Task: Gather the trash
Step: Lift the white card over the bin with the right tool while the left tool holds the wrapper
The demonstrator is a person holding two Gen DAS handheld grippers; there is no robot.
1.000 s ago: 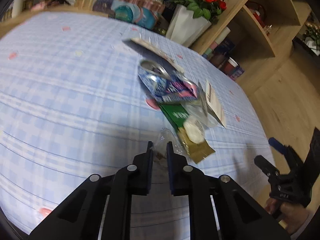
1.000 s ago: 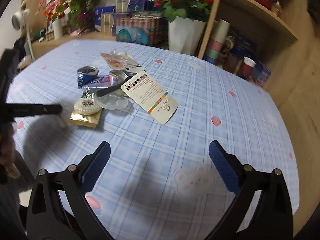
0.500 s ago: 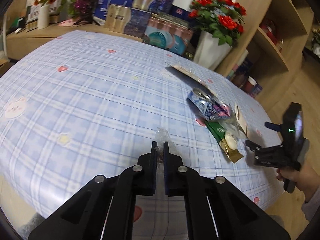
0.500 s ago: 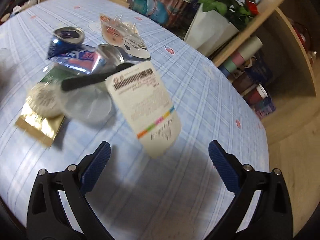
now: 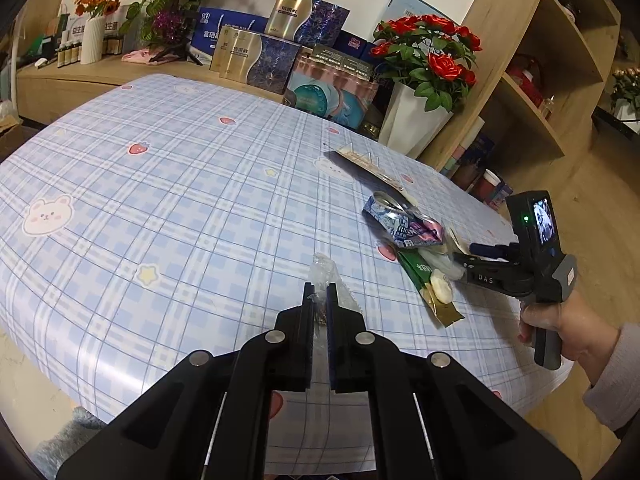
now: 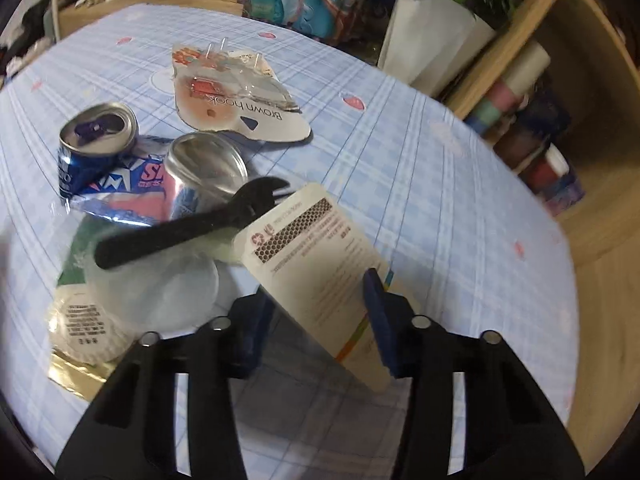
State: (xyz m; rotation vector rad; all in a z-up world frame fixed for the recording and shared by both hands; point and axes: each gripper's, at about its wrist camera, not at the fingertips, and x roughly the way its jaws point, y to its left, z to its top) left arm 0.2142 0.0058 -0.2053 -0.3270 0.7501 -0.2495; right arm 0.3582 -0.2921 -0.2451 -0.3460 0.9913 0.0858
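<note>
Left claw: left gripper (image 5: 320, 300) is clenched on a clear plastic wrapper (image 5: 326, 276); a second ago its jaws stood a little apart around that wrapper beside the pile, now they are pressed together with the wrapper sticking up between the pads.
Left claw, place: it has drawn back from the trash pile and holds the wrapper clear above the checked tablecloth (image 5: 160, 184), so this one piece is already picked.
Right claw: right gripper (image 6: 316, 320) was spread wide above bare cloth a second ago; now its jaws are closing with the white printed card (image 6: 320, 276) between them.
Right claw, grip: the blue pads stand at either long edge of the card; whether they already press on it cannot be told, so I count it as not yet gripped.
Card: it leans tilted, its upper end propped on the pile, its lower end toward the gripper.
Rest of the trash: crushed blue can (image 6: 120, 156), black plastic fork (image 6: 188, 228), clear round lid (image 6: 152, 288), torn hook packaging (image 6: 236, 100) and green-and-gold sachet (image 5: 430, 286) all lie close together on the table, untouched.
Meaning for the task: judging by this, one item is secured and a second is about to be; most of the pile is left.
Risk: the card is thin and stiff, so it may bow or slip sideways as the pads meet.
Bin: none shows in either view.
</note>
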